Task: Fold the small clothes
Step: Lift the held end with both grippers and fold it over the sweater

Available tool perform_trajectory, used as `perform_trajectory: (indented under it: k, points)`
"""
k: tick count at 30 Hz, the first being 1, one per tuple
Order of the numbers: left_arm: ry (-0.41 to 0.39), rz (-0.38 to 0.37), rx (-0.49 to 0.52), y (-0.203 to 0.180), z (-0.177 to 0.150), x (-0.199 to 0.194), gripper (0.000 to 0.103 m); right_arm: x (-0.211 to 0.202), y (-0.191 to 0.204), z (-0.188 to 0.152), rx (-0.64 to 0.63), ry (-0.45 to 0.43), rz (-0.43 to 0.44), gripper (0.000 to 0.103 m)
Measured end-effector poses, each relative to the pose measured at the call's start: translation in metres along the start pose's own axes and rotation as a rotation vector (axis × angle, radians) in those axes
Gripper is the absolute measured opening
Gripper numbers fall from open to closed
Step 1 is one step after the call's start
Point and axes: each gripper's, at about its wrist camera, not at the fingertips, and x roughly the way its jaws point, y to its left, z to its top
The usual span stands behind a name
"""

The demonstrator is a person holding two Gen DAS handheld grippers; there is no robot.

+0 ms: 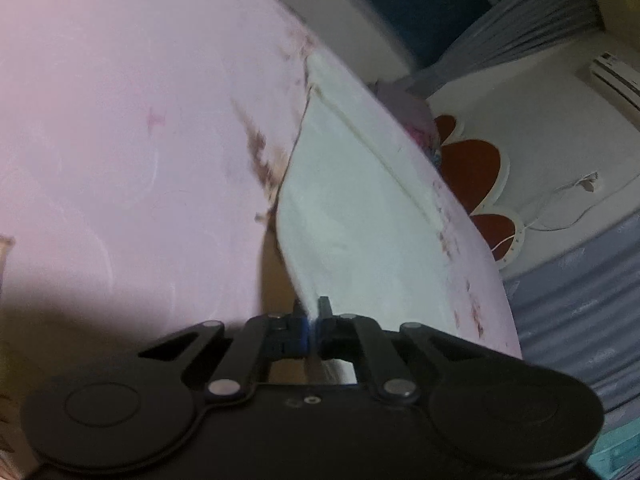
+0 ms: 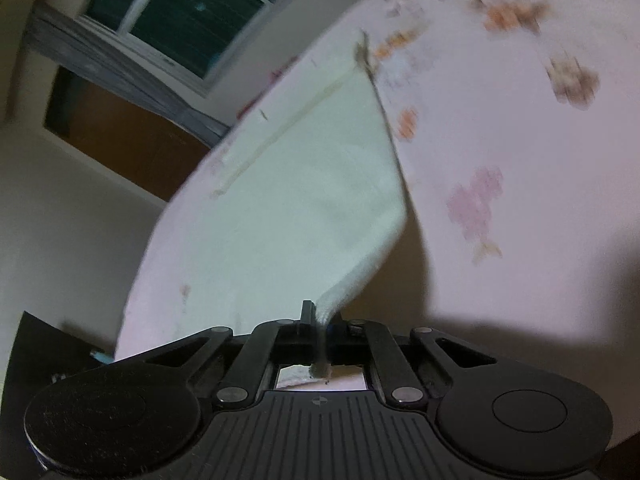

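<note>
A small white garment [image 1: 352, 208] lies on a pink flowered sheet [image 1: 120, 120], its far edge with a seam near the sheet's edge. My left gripper [image 1: 312, 312] is shut on one near corner of the garment and lifts it off the sheet. In the right wrist view the same white garment [image 2: 304, 208] rises from the pink sheet [image 2: 500, 140] to my right gripper [image 2: 320, 316], which is shut on the other near corner. The cloth hangs taut between each pinch and the sheet. Both views are blurred.
Beyond the sheet's edge in the left view are a red flower-shaped cushion [image 1: 472, 164], a blue-grey striped cloth [image 1: 580, 300] and a wall air conditioner [image 1: 616, 76]. The right view shows a window [image 2: 192, 12] and a brown door [image 2: 128, 136].
</note>
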Motion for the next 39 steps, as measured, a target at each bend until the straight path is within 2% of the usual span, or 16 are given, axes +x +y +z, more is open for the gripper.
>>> perform_trajectory:
  k: [2, 4, 8, 12, 16, 19, 23, 28, 34, 39]
  points:
    - [0.005, 0.019, 0.026, -0.002, 0.000, 0.001, 0.004, 0.000, 0.005, 0.005, -0.050, 0.013, -0.042, 0.004]
    - [0.016, 0.029, 0.019, -0.002, 0.000, 0.003, 0.004, 0.007, 0.000, 0.006, -0.037, 0.050, -0.075, 0.004]
    - [-0.038, -0.018, 0.016, -0.015, 0.009, -0.008, 0.004, -0.005, 0.010, 0.016, -0.027, -0.001, -0.011, 0.004]
    - [-0.109, -0.064, 0.041, -0.040, 0.042, -0.015, 0.004, -0.015, 0.036, 0.048, -0.080, -0.075, 0.028, 0.004]
    - [-0.155, -0.123, -0.003, -0.055, 0.090, 0.003, 0.004, -0.005, 0.064, 0.097, -0.121, -0.136, 0.035, 0.004]
    - [-0.164, -0.137, -0.024, -0.065, 0.130, 0.034, 0.004, 0.018, 0.071, 0.140, -0.098, -0.170, 0.021, 0.004]
    - [-0.161, -0.144, 0.001, -0.080, 0.183, 0.080, 0.004, 0.056, 0.070, 0.196, -0.044, -0.201, 0.005, 0.004]
    - [-0.121, -0.118, 0.032, -0.082, 0.237, 0.149, 0.004, 0.119, 0.052, 0.265, 0.000, -0.173, -0.041, 0.004]
    - [-0.024, -0.063, 0.016, -0.055, 0.271, 0.229, 0.004, 0.201, 0.006, 0.307, 0.107, -0.098, -0.093, 0.004]
    - [0.003, -0.087, 0.020, -0.042, 0.288, 0.269, 0.005, 0.238, -0.021, 0.325, 0.145, -0.086, -0.068, 0.004]
